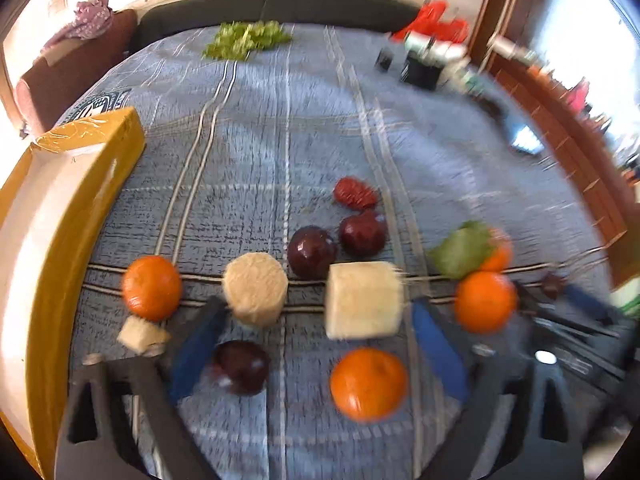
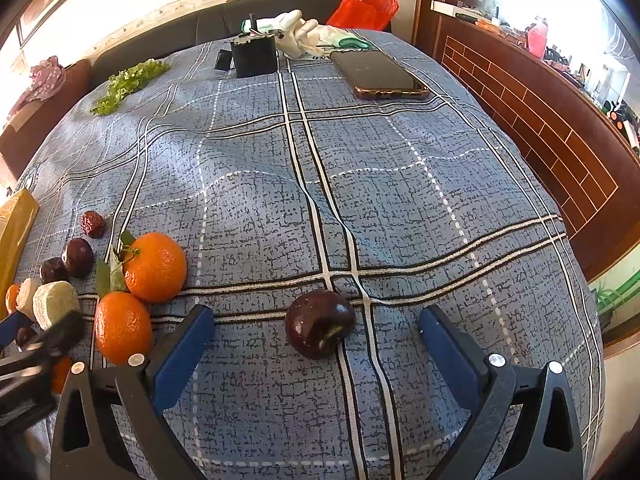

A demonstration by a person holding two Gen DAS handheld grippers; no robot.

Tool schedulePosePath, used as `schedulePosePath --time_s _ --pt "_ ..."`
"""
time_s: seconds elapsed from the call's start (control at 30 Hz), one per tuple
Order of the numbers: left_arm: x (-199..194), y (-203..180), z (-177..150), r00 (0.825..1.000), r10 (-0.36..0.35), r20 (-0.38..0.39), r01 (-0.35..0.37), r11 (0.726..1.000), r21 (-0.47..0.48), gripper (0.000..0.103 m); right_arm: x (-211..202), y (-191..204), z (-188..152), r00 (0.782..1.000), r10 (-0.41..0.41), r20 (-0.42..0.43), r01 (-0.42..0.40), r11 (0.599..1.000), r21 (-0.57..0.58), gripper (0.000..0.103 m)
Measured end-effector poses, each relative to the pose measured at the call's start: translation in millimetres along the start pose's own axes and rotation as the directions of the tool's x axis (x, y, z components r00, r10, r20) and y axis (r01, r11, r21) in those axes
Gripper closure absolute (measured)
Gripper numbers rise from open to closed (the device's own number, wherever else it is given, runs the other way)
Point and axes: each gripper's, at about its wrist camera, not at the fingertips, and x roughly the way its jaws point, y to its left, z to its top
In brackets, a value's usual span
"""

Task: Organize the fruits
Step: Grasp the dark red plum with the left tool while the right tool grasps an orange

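In the left wrist view, my left gripper (image 1: 316,316) is open over a cluster of fruit on the blue plaid cloth. A pale cut chunk (image 1: 363,300) and a pale round piece (image 1: 255,289) lie between its fingertips. An orange (image 1: 368,384) and a dark plum (image 1: 241,367) lie nearer the camera. Two plums (image 1: 311,252) and a red date (image 1: 354,193) lie beyond. In the right wrist view, my right gripper (image 2: 316,320) is open around a lone dark plum (image 2: 320,323). Two oranges (image 2: 155,267) sit to its left.
A yellow-edged box (image 1: 60,216) stands at the left. A phone (image 2: 378,74), a black box (image 2: 255,55), white gloves (image 2: 304,34) and a red bag (image 2: 366,4) lie at the far end. Lettuce (image 2: 128,80) lies far left. A wooden panel (image 2: 532,120) borders the right.
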Motion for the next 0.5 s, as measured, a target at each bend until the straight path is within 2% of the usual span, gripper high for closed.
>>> schedulePosePath --time_s 0.1,0.2,0.23,0.3,0.37,0.47,0.5 --pt "-49.8 18.0 -3.6 0.991 -0.043 0.130 0.044 0.999 -0.009 0.019 0.2 0.0 0.4 1.000 0.000 0.001 0.000 1.000 -0.001 0.000" --pt "-104.1 49.3 -9.4 0.961 -0.023 0.274 0.041 0.998 -0.058 0.019 0.9 1.0 1.5 1.000 -0.002 0.001 0.002 1.000 -0.001 0.000" --pt "-116.0 59.1 -10.4 0.954 -0.003 0.300 0.027 0.997 -0.076 0.019 0.5 1.1 0.9 1.000 -0.004 0.003 0.004 1.000 0.001 0.000" --pt "-136.3 83.1 -13.6 0.945 0.070 0.320 -0.028 0.990 -0.135 0.019 -0.5 0.7 -1.6 1.000 -0.011 0.008 0.011 1.000 0.006 0.000" --pt "-147.3 108.6 -18.1 0.943 0.111 0.315 -0.049 0.979 -0.198 0.019 -2.1 2.0 -4.3 1.000 -0.015 0.010 0.015 1.000 0.003 0.000" --pt "-154.7 133.9 -30.9 0.940 0.099 0.326 -0.014 0.967 -0.255 0.019 -5.0 0.7 -7.1 1.000 0.004 -0.015 -0.005 1.000 -0.013 0.001" --pt "-154.7 138.3 -35.3 0.939 0.087 0.333 0.002 0.966 -0.258 0.019 -8.7 -2.1 -9.6 1.000 0.008 -0.028 -0.008 1.000 -0.007 0.006"
